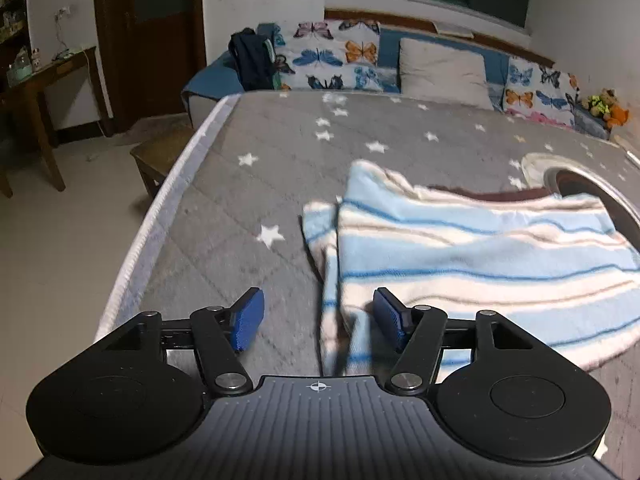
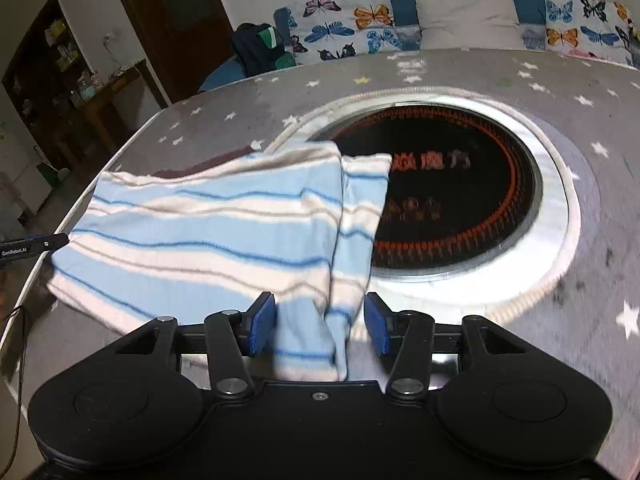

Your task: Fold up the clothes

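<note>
The left gripper [image 1: 318, 320] and right gripper [image 2: 320, 322] are held open around opposite ends of the striped garment [image 1: 460, 256], whose long axis is stretched between them.

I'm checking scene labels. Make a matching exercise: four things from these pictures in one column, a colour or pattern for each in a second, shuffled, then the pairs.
Things:
1. garment
2. table cover
3. gripper pads
4. hotplate

Looks:
A. black with orange rings
B. grey with white stars
C. light blue and white stripes
D. solid blue

Pairs: 1-C, 2-B, 3-D, 4-A
</note>
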A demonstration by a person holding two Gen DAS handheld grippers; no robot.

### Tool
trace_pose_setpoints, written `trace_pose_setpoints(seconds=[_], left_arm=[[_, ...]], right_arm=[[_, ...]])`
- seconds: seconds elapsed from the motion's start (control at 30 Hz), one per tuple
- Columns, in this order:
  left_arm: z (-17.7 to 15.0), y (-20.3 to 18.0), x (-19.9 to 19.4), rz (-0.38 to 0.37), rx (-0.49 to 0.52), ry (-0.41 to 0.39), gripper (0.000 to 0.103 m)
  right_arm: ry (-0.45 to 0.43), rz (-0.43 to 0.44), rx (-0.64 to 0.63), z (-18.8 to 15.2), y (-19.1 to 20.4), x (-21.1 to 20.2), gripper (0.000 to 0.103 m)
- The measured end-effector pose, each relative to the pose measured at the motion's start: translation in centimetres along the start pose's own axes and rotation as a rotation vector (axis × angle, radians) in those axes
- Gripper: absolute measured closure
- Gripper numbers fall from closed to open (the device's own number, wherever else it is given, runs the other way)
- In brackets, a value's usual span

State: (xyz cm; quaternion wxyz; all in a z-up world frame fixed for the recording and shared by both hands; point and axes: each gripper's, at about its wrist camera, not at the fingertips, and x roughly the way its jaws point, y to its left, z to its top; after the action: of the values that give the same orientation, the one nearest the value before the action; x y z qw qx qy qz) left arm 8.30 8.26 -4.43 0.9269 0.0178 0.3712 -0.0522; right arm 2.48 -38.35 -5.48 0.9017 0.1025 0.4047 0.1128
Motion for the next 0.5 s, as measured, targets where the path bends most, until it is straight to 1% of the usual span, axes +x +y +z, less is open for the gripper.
trace_pose_setpoints(seconds=[0.1, 0.2, 0.3, 0.33, 0.37, 0.5], left_arm=[[-0.3, -0.3, 0.1, 0.007, -0.003, 0.007, 0.041], [-0.3, -0.4, 0.5, 0.009, -0.020, 0.027, 0.041], [-0.4, -0.7, 0.7, 0.000, -0.022, 0.040, 0.043], [-0.4, -0.8, 0.7, 0.004, -0.015, 0.041, 0.042], [-0.4, -0.8, 0.7, 0.008, -0.015, 0.041, 0.040], [-0.3, -0.1, 1.0, -0.016, -0.077, 0.057, 0.039]], right_arm=[[-0.009, -0.009, -0.005, -0.2, 0.5, -0.1, 0.051], [-0.014, -0.033, -0.053, -0.5, 1.3, 0.2, 0.052], [-0.009, -0.041, -0.095, -0.6, 2.1, 0.3, 0.065], [-0.006, -0.038, -0.099, -0.6, 2.2, 0.3, 0.069], [0.000, -0.031, -0.103, -0.6, 2.2, 0.3, 0.069], [-0.008, -0.011, -0.038, -0.5, 1.2, 0.1, 0.069]])
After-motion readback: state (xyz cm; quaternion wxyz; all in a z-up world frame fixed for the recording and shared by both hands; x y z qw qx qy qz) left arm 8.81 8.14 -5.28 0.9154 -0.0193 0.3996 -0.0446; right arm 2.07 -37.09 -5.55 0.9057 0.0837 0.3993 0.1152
